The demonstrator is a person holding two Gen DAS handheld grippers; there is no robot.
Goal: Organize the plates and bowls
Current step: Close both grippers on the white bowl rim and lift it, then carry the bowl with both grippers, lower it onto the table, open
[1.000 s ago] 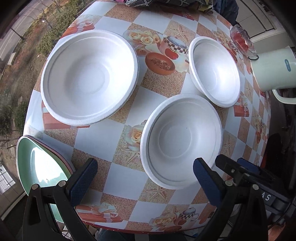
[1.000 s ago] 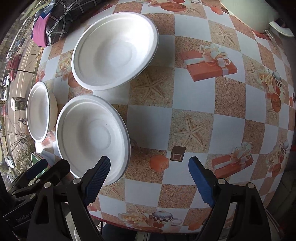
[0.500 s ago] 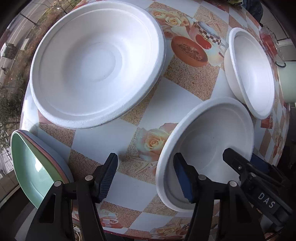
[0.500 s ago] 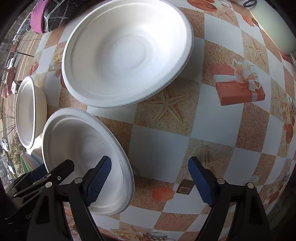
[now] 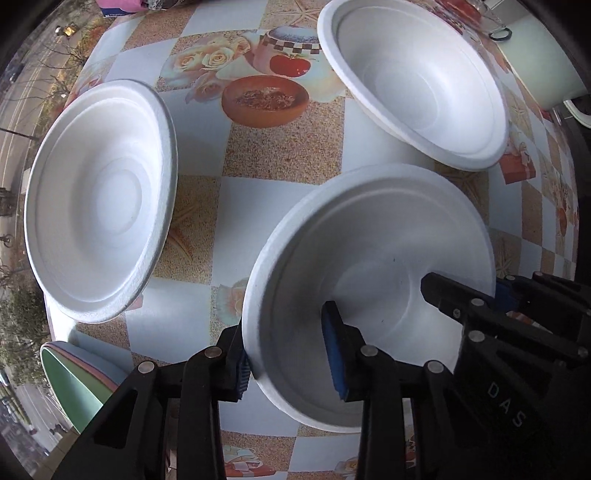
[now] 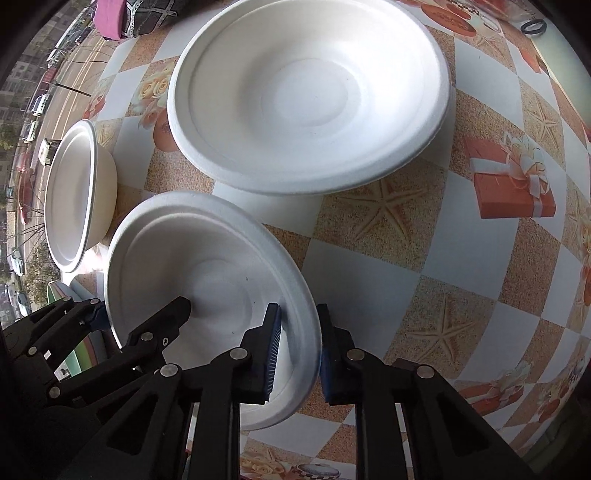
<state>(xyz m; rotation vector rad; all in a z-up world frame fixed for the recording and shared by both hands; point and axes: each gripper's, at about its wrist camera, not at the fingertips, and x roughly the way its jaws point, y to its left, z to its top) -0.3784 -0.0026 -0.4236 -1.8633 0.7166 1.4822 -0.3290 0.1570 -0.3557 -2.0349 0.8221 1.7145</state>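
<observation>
Three white foam bowls sit on a round patterned table. My left gripper [image 5: 288,354] is shut on the left rim of the nearest bowl [image 5: 388,236], one finger inside, one outside. My right gripper [image 6: 299,350] is shut on the opposite rim of that same bowl [image 6: 192,258]. In the left wrist view, a wide bowl [image 5: 96,199] lies to the left and a deeper bowl [image 5: 413,77] at the far right. In the right wrist view the wide bowl [image 6: 310,92] is straight ahead and the deeper bowl [image 6: 74,192] is at the left.
A stack of green and pink plates [image 5: 74,380] hangs at the table's near-left edge, also showing in the right wrist view [image 6: 59,291]. A pale green pot [image 5: 546,62] stands at the far right. Folded cloth [image 6: 129,18] lies at the table's back edge.
Both grippers moved forward and closed on opposite rims of the nearest bowl; a second ago both were open and short of it.
</observation>
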